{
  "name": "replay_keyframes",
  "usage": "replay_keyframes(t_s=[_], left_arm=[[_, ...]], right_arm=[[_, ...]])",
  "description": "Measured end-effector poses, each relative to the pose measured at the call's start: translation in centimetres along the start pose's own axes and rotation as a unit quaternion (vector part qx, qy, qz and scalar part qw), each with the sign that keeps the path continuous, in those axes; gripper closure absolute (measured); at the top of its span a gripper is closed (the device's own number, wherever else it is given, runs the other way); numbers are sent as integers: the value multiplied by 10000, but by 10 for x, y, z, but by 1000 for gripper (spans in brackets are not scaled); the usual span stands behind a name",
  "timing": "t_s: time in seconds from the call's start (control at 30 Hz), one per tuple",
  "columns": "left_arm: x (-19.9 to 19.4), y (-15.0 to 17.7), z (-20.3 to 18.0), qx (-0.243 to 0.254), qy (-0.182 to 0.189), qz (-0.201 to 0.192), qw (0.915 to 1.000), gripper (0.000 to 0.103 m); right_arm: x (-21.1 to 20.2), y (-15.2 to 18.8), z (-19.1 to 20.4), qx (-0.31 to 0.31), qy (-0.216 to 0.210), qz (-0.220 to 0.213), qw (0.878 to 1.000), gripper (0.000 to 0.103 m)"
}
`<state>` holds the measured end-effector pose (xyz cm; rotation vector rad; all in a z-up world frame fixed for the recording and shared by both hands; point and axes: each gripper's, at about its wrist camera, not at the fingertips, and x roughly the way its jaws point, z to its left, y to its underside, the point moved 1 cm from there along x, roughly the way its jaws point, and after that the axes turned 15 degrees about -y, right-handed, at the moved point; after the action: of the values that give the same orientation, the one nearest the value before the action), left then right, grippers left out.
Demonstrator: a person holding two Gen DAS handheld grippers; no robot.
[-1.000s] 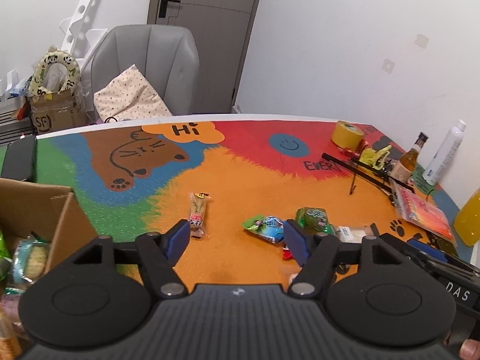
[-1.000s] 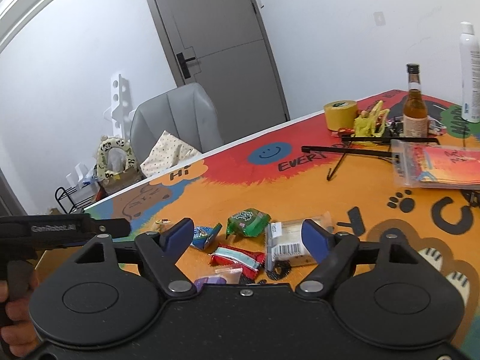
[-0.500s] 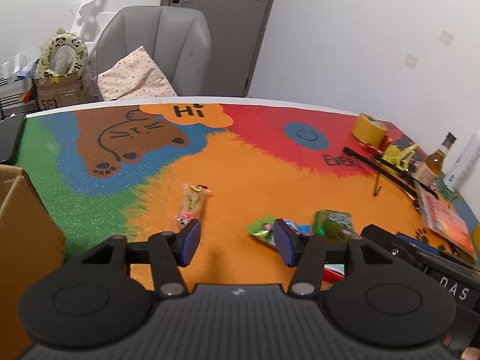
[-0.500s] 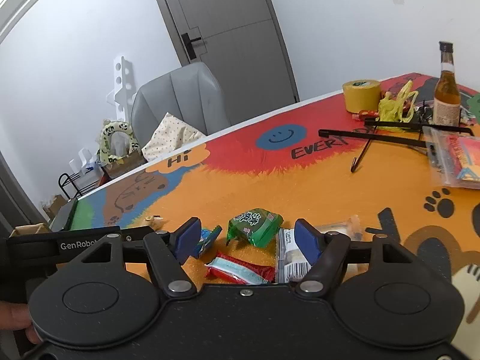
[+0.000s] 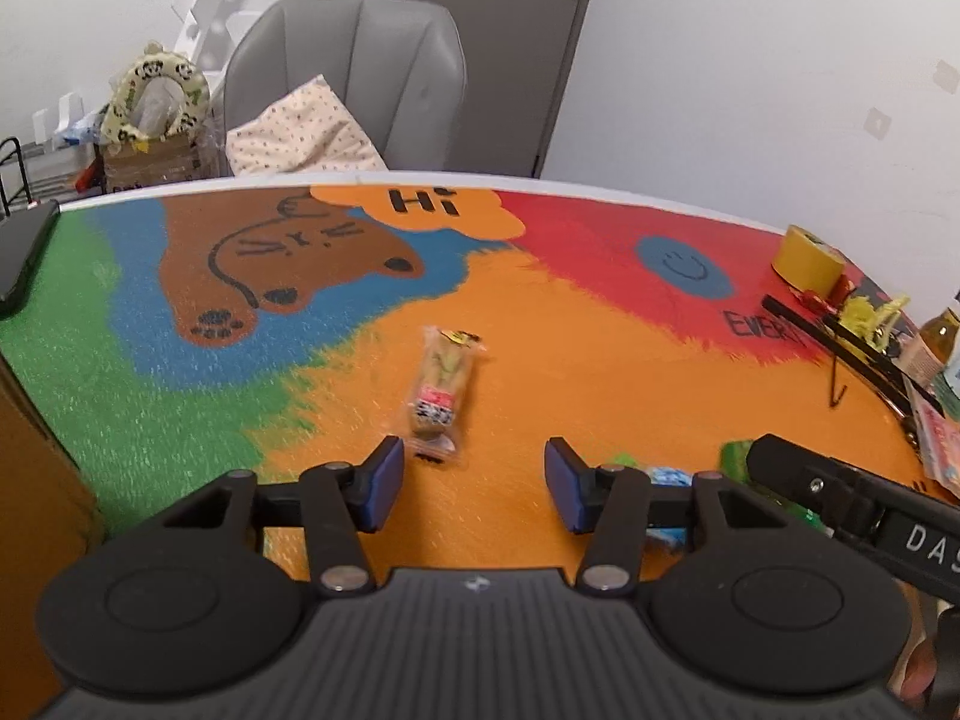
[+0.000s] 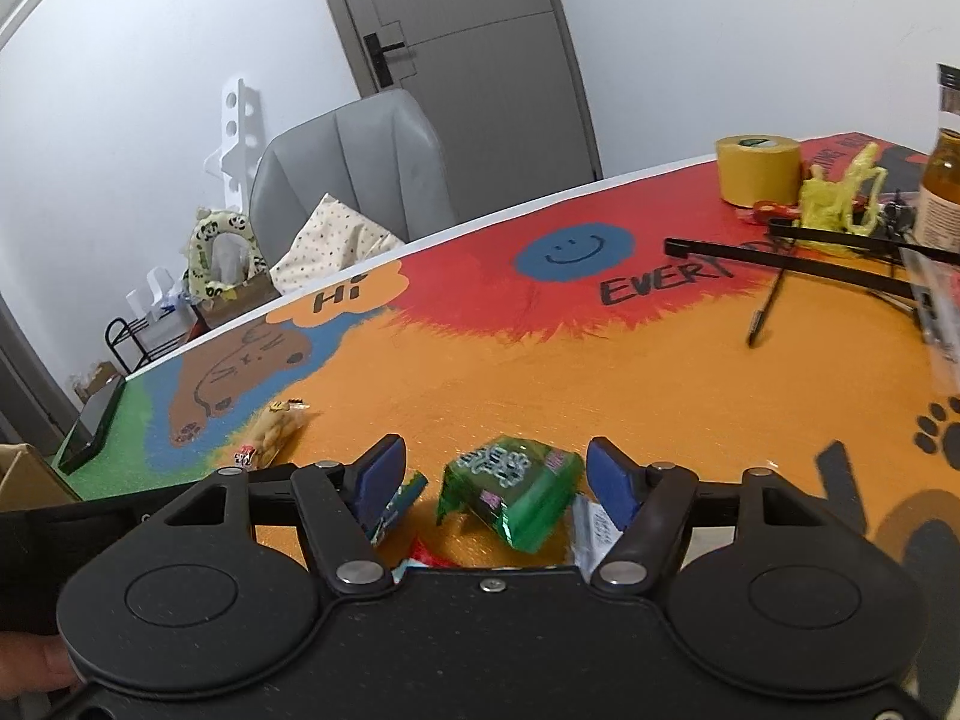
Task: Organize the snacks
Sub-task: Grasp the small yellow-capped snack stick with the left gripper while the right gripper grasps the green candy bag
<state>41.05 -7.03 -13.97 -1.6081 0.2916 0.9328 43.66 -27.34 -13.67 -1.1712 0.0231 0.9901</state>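
A long clear packet of tan snack [image 5: 441, 384] lies on the orange part of the mat. Its near end sits just ahead of my left gripper [image 5: 474, 471], close to the left fingertip. That gripper is open with nothing between its pads. My right gripper [image 6: 495, 471] is open around a green packet [image 6: 513, 486], which lies between the blue pads untouched. A blue packet [image 6: 399, 501] is beside its left finger, with a red one [image 6: 423, 552] and a white barcode packet [image 6: 594, 531] just under the gripper. The long packet [image 6: 273, 429] also shows at left.
A cardboard box [image 5: 36, 480] stands at the left table edge, with a black phone [image 5: 18, 264] beyond it. A yellow tape roll [image 6: 756, 171], a black hanger [image 6: 780, 258] and a bottle [image 6: 948, 180] crowd the right side. A grey chair [image 5: 360, 78] stands behind.
Both grippers have come forward and down toward the snacks, and their jaws have narrowed. The box has slid mostly out of the left wrist view; the green packet now sits between the right fingers.
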Motion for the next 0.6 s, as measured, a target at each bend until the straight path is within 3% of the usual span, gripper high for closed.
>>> replay_keyframes(t_s=[0.17,0.27,0.33,0.6], left_arm=[[5,-2,1,6,-17,-79,10000,54],[6,-3,3,12,-34,-98,9999,61],[6,-4,7,-32,-25,-76,10000,69],[5,-3,17,-200,150,95,9996,99]], right_arm=[[17,0,3,-120,-13,176,9998,35],[23,3,3,-194,20,264,9995,54],[22,4,2,-218,32,259,9994,61],[5,6,4,-132,-37,116,9998,64]])
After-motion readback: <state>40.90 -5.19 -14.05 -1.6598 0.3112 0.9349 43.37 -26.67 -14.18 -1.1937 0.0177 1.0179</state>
